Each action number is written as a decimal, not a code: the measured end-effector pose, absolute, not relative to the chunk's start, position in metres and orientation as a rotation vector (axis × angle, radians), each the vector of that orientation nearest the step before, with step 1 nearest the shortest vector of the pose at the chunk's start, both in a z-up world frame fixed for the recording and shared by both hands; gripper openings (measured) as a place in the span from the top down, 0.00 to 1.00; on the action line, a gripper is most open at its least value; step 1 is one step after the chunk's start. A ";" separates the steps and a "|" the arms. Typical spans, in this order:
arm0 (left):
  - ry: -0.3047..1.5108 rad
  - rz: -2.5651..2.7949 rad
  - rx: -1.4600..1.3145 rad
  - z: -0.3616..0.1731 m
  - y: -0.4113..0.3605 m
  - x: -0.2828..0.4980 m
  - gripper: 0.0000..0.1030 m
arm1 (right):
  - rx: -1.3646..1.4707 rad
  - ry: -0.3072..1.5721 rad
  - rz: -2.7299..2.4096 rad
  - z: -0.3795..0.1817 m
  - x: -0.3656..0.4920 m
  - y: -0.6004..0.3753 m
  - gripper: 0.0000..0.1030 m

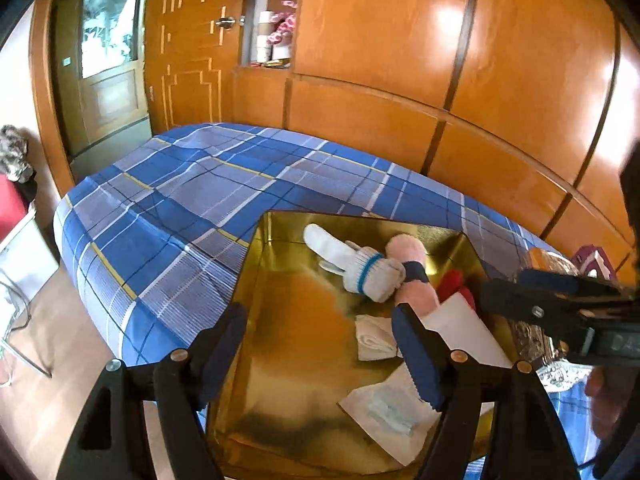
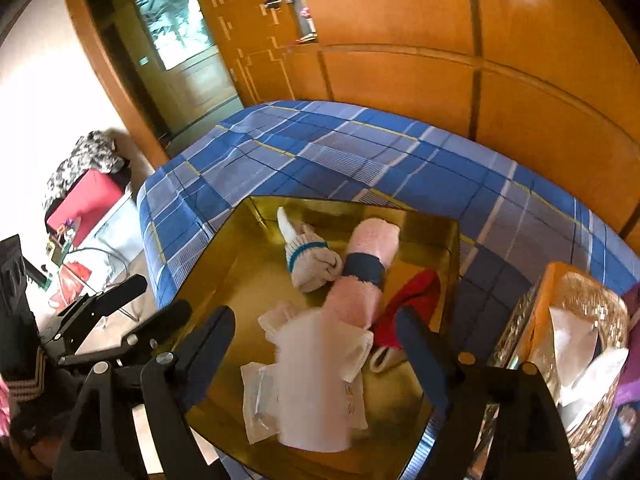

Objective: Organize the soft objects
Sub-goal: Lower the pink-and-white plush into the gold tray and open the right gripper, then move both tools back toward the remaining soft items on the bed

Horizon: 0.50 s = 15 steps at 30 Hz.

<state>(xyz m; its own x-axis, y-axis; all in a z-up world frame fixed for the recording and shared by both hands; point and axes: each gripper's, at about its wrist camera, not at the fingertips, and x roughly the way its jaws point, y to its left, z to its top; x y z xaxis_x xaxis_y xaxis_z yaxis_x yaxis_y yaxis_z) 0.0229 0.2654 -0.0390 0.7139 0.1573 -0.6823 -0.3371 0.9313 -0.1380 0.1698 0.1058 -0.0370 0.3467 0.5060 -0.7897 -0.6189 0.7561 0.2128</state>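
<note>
A shiny gold box (image 1: pixel 256 256) (image 2: pixel 224 264) sits on a bed with a blue plaid cover. Inside lie a white glove with a teal band (image 1: pixel 360 268) (image 2: pixel 308 256), a fluffy pink sock with a navy band (image 1: pixel 412 264) (image 2: pixel 368 256), a red item (image 1: pixel 452 282) (image 2: pixel 408 300), a folded white sock (image 1: pixel 374 338) (image 2: pixel 276 320), a white tissue (image 1: pixel 468 332) (image 2: pixel 316 376) and a clear packet (image 1: pixel 384 408) (image 2: pixel 260 396). My left gripper (image 1: pixel 320 352) is open and empty above the box. My right gripper (image 2: pixel 316 352) is open above the tissue, which looks blurred between its fingers.
The plaid bed (image 1: pixel 180 192) (image 2: pixel 360 144) stretches back to an orange wooden wardrobe (image 1: pixel 440 60) and door. A glittery ornate tissue box (image 2: pixel 576 320) stands right of the gold box. A red box and clutter (image 2: pixel 84 204) are on the floor at left.
</note>
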 end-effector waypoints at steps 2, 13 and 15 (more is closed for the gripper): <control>0.723 0.283 -0.265 -0.040 0.267 0.023 0.27 | -0.114 0.958 0.727 -0.034 0.164 0.097 0.18; 0.692 0.192 -0.216 -0.029 0.238 0.021 0.26 | -0.207 0.761 0.624 -0.015 0.090 0.032 0.18; 0.681 0.162 -0.201 -0.024 0.228 0.019 0.27 | -0.217 0.747 0.597 -0.016 0.079 0.015 0.18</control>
<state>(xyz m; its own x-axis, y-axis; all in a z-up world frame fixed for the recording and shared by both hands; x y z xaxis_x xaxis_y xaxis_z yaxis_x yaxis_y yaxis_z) 0.0185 0.2276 -0.0241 0.7654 0.0821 -0.6382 -0.2132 0.9682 -0.1312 0.0787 0.0153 -0.0159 0.5785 0.4311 -0.6924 -0.5803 0.8141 0.0220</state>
